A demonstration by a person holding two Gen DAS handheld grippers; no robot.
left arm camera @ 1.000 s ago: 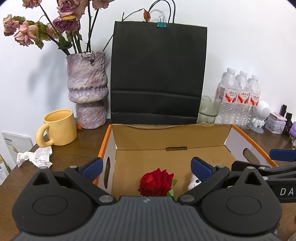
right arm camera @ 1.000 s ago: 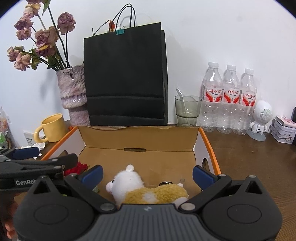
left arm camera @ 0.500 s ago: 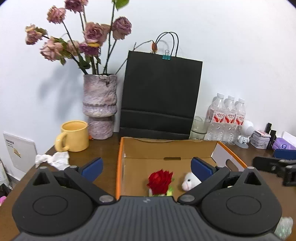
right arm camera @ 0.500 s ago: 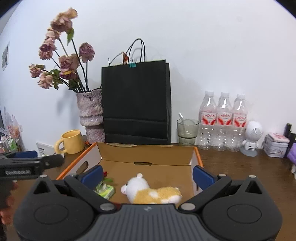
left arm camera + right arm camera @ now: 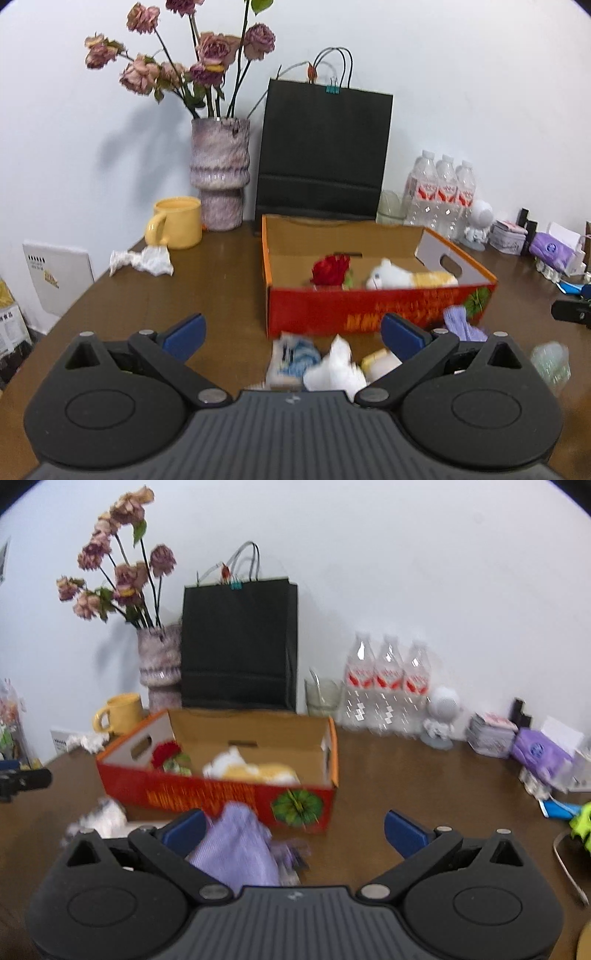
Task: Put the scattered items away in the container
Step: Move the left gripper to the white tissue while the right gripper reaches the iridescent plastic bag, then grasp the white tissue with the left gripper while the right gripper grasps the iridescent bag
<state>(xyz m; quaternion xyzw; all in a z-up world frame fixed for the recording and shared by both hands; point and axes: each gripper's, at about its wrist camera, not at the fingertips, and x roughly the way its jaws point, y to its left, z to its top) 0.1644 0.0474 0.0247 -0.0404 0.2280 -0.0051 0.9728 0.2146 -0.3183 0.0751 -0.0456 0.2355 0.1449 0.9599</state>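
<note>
- Your left claw (image 5: 291,328) is wide apart and holds nothing.
- Your right claw (image 5: 293,825) is wide apart too.
- The box (image 5: 373,308) sits on the counter (image 5: 177,295) ahead of both.
- A purple cloth (image 5: 236,845) lies by your right claw's left finger.

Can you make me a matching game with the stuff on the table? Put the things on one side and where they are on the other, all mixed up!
Things:
1. red rose
2. yellow mug
3. purple cloth
4. water bottles

Places:
A. against the wall, right of the black bag
B. on the table in front of the box
C. inside the box
D. beside the vase

Pairs: 1-C, 2-D, 3-B, 4-A
</note>
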